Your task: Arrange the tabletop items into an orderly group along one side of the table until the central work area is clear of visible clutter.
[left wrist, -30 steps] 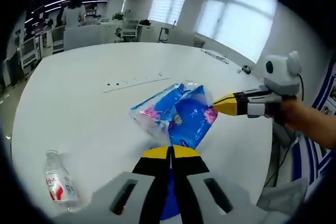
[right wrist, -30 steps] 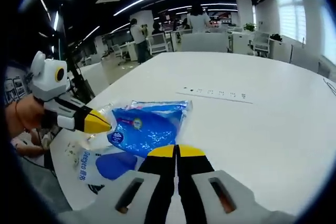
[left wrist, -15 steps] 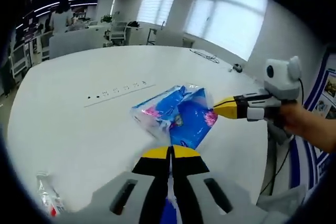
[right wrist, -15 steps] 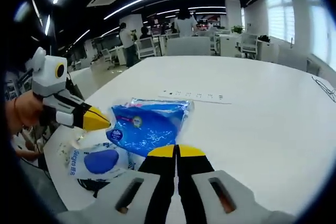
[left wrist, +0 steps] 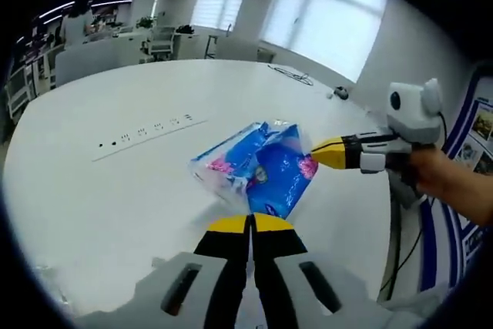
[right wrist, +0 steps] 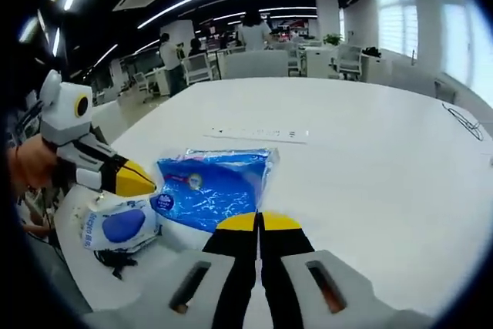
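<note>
Desk [left wrist: 115, 190]: white. Pack [left wrist: 258, 166]: blue with pink marks. Fingers [left wrist: 250, 225]: black, yellow-tipped. Second pack [right wrist: 115, 225]: white with blue oval.

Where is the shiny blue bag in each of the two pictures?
Left gripper view: the blue bag sits in the middle, just above the yellow jaw tips.
Right gripper view: the blue bag sits left of middle, above the yellow jaw tips.
Shared landmark: the row of small dark marks on the white table beyond the bag.
</note>
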A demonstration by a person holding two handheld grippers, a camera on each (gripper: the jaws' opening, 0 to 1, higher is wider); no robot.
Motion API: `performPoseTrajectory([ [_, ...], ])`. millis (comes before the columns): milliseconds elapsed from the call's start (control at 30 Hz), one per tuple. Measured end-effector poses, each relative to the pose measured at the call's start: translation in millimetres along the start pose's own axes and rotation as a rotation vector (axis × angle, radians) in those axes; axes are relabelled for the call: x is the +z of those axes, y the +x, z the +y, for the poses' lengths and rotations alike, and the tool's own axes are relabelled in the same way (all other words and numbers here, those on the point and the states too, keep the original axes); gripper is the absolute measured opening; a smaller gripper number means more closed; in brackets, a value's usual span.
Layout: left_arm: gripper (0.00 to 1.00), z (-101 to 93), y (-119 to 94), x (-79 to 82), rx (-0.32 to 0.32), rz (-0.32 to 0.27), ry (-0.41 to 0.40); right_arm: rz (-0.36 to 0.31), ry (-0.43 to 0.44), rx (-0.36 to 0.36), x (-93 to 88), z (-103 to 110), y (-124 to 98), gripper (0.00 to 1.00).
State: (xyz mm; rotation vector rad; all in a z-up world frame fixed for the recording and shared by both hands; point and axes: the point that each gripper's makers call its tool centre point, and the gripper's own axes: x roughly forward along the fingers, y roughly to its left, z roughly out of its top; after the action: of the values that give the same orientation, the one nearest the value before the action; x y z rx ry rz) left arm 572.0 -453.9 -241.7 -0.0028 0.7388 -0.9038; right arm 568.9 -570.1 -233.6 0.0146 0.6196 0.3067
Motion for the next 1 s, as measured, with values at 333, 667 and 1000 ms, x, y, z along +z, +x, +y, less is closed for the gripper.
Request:
performPoseTrajectory([
  [333, 0.00, -1.5, 32.2, -9.0, -0.006, 0.034, -0.022, 0.027, 0.018, -0.020, -17.5, -24.1, 8.0, 0.00],
  [667, 0.00, 4.4, 52.3, -24.3, -0.009, 0.073, -0.044, 0.055, 0.042, -0.023, -37.8, -33.7, 18.7, 0.00],
  [1000, 0.00, 8.1, 64.7, -35.9, -0.007, 0.105, -0.051, 0.072, 0.069, -0.028, -53.1, -40.1, 28.5, 0.00],
])
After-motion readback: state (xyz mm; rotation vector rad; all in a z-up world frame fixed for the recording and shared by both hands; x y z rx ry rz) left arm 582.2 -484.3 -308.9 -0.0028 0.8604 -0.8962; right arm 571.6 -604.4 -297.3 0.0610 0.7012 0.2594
